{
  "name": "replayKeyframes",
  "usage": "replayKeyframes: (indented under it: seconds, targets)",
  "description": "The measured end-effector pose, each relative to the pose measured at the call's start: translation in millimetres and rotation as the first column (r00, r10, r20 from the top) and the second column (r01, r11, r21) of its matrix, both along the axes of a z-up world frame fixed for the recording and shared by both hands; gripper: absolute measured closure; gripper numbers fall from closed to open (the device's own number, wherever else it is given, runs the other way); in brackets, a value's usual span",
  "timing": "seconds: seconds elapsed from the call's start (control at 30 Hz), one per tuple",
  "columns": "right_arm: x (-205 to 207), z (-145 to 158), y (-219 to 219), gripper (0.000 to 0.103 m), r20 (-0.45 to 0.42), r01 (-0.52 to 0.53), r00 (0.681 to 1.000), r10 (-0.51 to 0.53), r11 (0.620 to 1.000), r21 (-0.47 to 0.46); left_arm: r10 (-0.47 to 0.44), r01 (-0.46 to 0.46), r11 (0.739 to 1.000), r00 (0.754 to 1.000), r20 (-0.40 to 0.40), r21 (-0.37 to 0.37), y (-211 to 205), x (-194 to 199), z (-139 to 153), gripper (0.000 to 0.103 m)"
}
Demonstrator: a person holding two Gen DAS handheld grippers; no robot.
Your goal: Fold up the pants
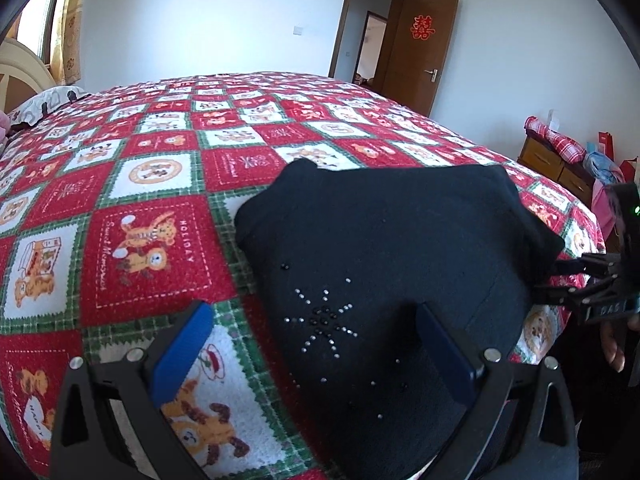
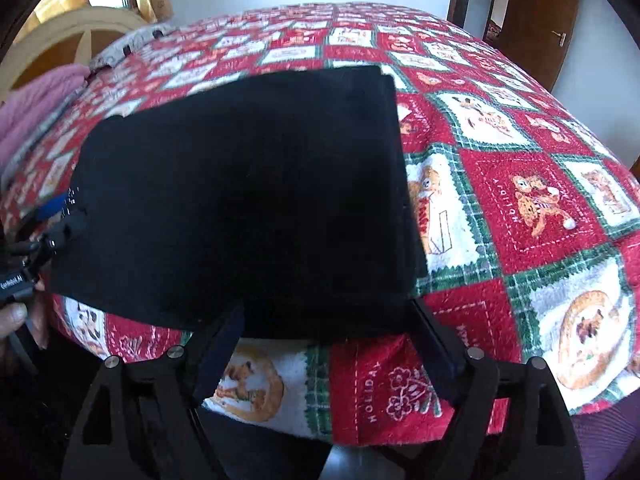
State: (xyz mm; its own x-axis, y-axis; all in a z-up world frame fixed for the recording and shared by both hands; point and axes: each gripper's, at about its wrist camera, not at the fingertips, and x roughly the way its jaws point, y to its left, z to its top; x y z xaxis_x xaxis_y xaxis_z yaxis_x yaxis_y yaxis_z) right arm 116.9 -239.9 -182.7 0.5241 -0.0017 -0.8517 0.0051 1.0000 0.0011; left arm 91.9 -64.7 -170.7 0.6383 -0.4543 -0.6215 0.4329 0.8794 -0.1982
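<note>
The black pants [image 1: 384, 240] lie folded in a thick bundle on the bed, with a star of small rhinestones [image 1: 324, 316] on the near part. They also show in the right wrist view [image 2: 248, 200] as a folded black slab. My left gripper [image 1: 316, 336] is open, its blue pads [image 1: 182, 352] astride the bundle's near left edge. My right gripper [image 2: 328, 328] is open at the bundle's near edge, and shows from the side in the left wrist view [image 1: 560, 280], its tips at the cloth's right corner.
The bed carries a red, white and green holiday quilt [image 1: 152, 184]. A pillow [image 1: 44, 104] and pink bedding [image 2: 36, 108] lie at the headboard end. A wooden cabinet [image 1: 556, 164] with clutter stands right. A brown door [image 1: 424, 48] is open behind.
</note>
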Motion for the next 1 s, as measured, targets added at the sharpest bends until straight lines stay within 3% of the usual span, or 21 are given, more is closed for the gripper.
replayKeyframes:
  seconds: [0.1,0.23,0.33,0.43,0.57,0.7,0.77,0.9,1.0]
  targets:
    - [-5.0,15.9,8.8,0.019,0.032,-0.043,0.999,0.044,0.998,-0.036,-0.004,0.004,0.999,1.0,-0.002,-0.033,5.3,0.0,0.1,0.0]
    - [-10.0,35.1,-0.2,0.019,0.051,-0.067,0.996,0.067,0.998,-0.001,-0.01,0.009,0.998,1.0,-0.007,-0.062,7.6,1.2,0.1,0.0]
    - [-13.6,53.3,-28.2,0.019,0.097,-0.029,0.995,0.022,0.997,0.067,-0.013,0.012,0.996,1.0,-0.012,-0.09,10.4,3.5,0.1,0.0]
    - [-14.2,63.3,-72.7,0.019,0.161,0.069,0.981,-0.106,0.972,0.223,-0.01,0.008,0.992,1.0,-0.019,-0.124,13.2,6.6,-0.6,0.0]
    - [-7.3,43.0,-100.2,0.021,0.142,0.099,0.974,-0.176,0.896,0.432,-0.007,0.003,0.989,1.0,-0.028,-0.15,14.1,10.1,-1.5,0.0]
    - [4.5,30.8,-90.5,0.031,0.141,0.053,0.981,-0.136,0.878,0.477,-0.005,0.0,0.986,0.999,-0.034,-0.165,13.3,11.4,-0.8,0.0]
    - [11.2,25.9,-85.8,0.035,0.129,0.024,0.986,-0.108,0.849,0.528,-0.009,0.003,0.983,0.999,-0.035,-0.181,13.9,13.0,-0.6,0.0]
    - [14.2,17.2,-83.3,0.046,0.096,0.047,0.99,-0.106,0.874,0.483,-0.024,0.015,0.975,0.999,-0.039,-0.22,13.6,14.3,-0.1,0.0]
    - [13.4,15.8,-82.6,0.049,0.085,0.052,0.991,-0.106,0.875,0.482,-0.045,0.036,0.975,0.998,-0.037,-0.217,8.7,11.3,-0.1,0.001]
